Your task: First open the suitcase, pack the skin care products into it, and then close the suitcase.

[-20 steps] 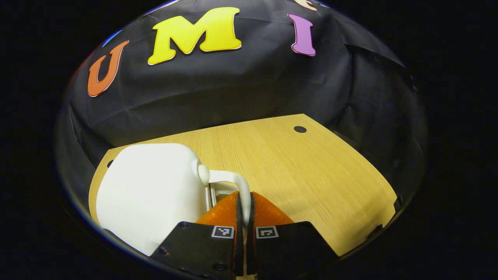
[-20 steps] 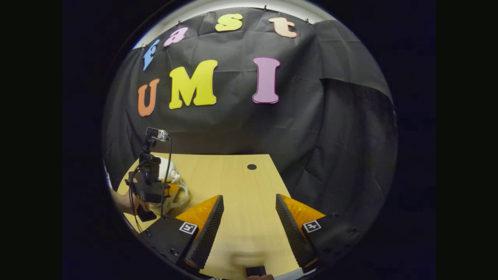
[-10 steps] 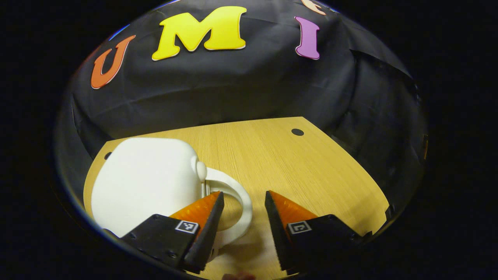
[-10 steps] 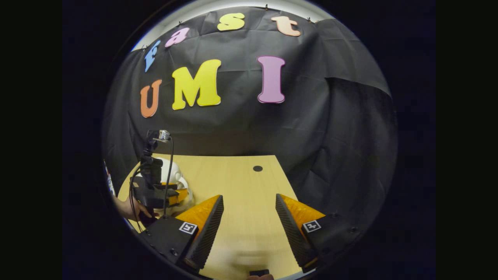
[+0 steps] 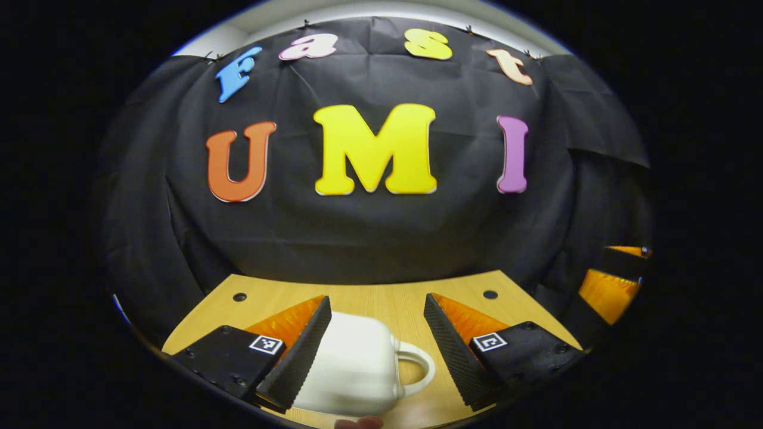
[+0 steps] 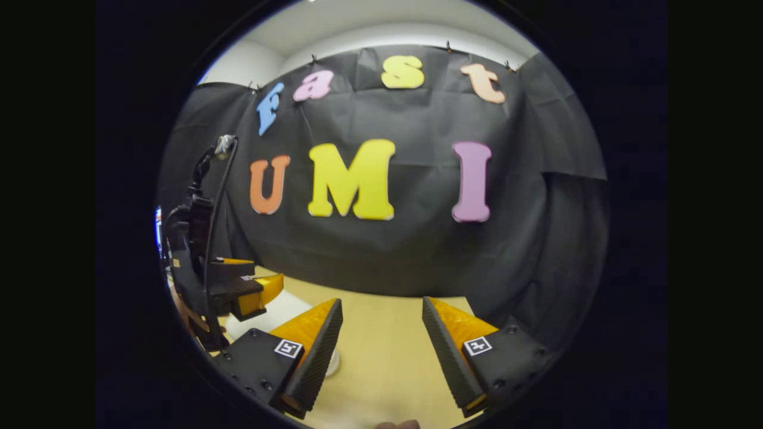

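Seemingly the task is finishing: the white suitcase (image 5: 351, 372) is sitting closed on the surface (image 5: 369, 295) at six o'clock in the left gripper view, between the spread fingers of the left gripper (image 5: 374, 351). The right gripper (image 6: 381, 351) is hanging spread and holding nothing. Its contents are staying hidden, its near edge cut off.

White suitcase (image 5: 351, 372) (handle to the right) closed on wooden table (image 5: 369, 298), between spread left tongs (image 5: 377, 345); untouched
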A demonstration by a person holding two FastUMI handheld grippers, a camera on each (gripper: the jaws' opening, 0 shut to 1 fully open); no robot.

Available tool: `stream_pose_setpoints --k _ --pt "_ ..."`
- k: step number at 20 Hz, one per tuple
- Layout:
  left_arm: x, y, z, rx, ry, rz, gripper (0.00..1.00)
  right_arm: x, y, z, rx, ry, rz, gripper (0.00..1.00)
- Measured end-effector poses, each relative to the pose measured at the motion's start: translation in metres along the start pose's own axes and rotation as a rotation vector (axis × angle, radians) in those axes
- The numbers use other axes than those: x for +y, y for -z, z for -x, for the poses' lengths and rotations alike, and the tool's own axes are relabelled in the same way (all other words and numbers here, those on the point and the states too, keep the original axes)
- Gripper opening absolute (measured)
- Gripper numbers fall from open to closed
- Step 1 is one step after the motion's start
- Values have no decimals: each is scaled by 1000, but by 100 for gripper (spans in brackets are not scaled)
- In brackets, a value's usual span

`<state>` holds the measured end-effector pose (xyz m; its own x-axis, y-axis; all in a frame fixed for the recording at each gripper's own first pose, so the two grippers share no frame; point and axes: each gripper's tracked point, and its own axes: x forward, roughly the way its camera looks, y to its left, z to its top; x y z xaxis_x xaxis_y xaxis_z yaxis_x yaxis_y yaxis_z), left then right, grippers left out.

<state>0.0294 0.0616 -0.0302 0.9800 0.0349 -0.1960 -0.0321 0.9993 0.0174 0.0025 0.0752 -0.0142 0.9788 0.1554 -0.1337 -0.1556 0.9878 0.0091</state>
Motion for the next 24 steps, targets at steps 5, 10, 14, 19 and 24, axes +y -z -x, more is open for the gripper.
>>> stream_pose_setpoints --k 5,10,14,19,24 --pt "34 -71 32 -163 -60 17 99 31 -61 -10 -184 23 -2 79" --pt "35 -74 50 -206 -71 26 97 44 -64 -6 -197 52 3 80" --pt "37 -79 55 -242 -76 14 97 44 -62 -7 -180 73 -8 77" --pt "25 -79 52 -256 -44 -3 97 44 -58 -16 -151 92 -57 80" --pt "10 -69 45 -230 -22 -6 97 24 -52 -30 -127 145 -61 80"
